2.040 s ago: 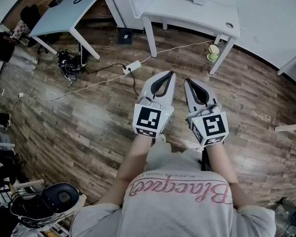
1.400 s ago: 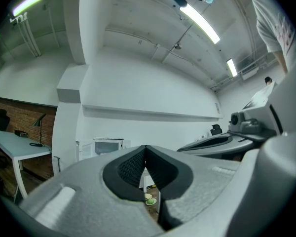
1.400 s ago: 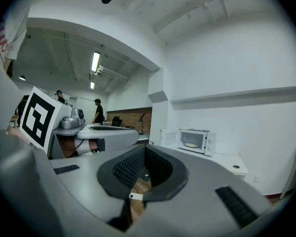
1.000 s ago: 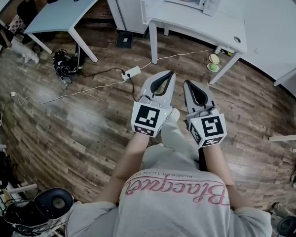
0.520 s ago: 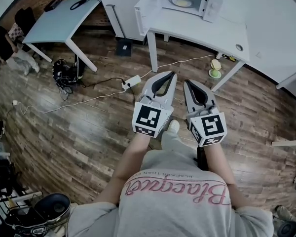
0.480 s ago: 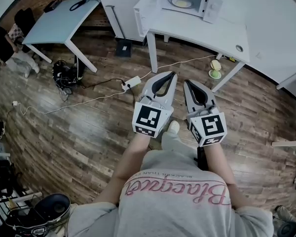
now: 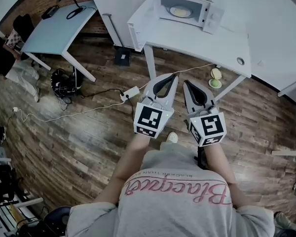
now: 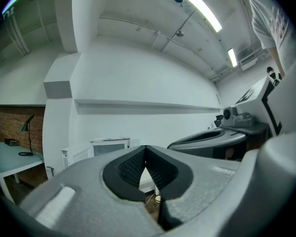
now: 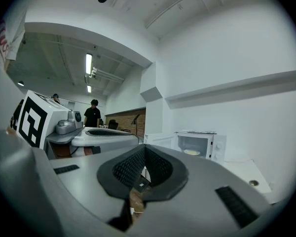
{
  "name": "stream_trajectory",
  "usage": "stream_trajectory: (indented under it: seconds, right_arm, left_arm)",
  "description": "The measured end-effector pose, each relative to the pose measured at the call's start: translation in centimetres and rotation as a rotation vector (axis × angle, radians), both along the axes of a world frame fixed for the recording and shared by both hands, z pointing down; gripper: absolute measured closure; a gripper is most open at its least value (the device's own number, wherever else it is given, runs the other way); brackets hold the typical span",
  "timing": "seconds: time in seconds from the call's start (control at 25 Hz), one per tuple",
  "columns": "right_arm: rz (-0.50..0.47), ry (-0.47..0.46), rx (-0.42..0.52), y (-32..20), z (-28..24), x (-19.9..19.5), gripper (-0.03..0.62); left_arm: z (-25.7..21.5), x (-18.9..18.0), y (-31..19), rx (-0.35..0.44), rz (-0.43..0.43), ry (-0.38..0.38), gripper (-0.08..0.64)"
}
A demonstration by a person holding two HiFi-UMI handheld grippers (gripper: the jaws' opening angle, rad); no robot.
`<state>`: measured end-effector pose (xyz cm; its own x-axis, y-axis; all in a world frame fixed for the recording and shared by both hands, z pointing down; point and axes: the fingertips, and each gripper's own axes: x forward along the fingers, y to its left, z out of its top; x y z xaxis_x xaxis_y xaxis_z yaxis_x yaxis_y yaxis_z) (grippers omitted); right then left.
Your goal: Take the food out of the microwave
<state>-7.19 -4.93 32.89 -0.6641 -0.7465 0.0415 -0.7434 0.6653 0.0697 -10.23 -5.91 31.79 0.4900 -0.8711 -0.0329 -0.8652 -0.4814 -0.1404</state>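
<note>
A white microwave point(image 7: 187, 9) stands on a white table point(image 7: 207, 41) ahead of me, its door point(image 7: 138, 26) swung wide to the left. Inside it lies a pale plate of food point(image 7: 179, 11); the right gripper view shows the same plate of food point(image 9: 192, 152) in the microwave point(image 9: 200, 143). My left gripper point(image 7: 173, 76) and right gripper point(image 7: 186, 82) are held side by side, level, well short of the table. Both are shut with nothing between the pads. The left gripper view shows the microwave point(image 8: 111, 144) small and far beyond the closed left gripper point(image 8: 145, 148).
A light blue table point(image 7: 59, 26) stands at the left, with cables and a power strip point(image 7: 129, 92) on the wooden floor. Green and yellow objects point(image 7: 215, 78) lie under the white table. A person in black point(image 9: 92, 115) stands far off in the right gripper view.
The person has walked toward the microwave table; it now sits nearer and lower in the head view. Both grippers stay shut and side by side.
</note>
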Motion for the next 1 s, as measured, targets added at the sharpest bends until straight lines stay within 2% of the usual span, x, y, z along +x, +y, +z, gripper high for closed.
stream_trajectory:
  seconds: [0.44,1.0]
  right_arm:
    - [-0.017,0.002,0.016,-8.3,-0.9,1.4,0.583]
    - [0.020,-0.028,0.000,-11.1,0.1,3.1,0.583]
  left_arm:
    - [-0.5,1.2,-8.5,0.007,-0.025,0.009,0.555]
    - [0.5,3.0,-11.2,-0.011,0.012,-0.007,0.555]
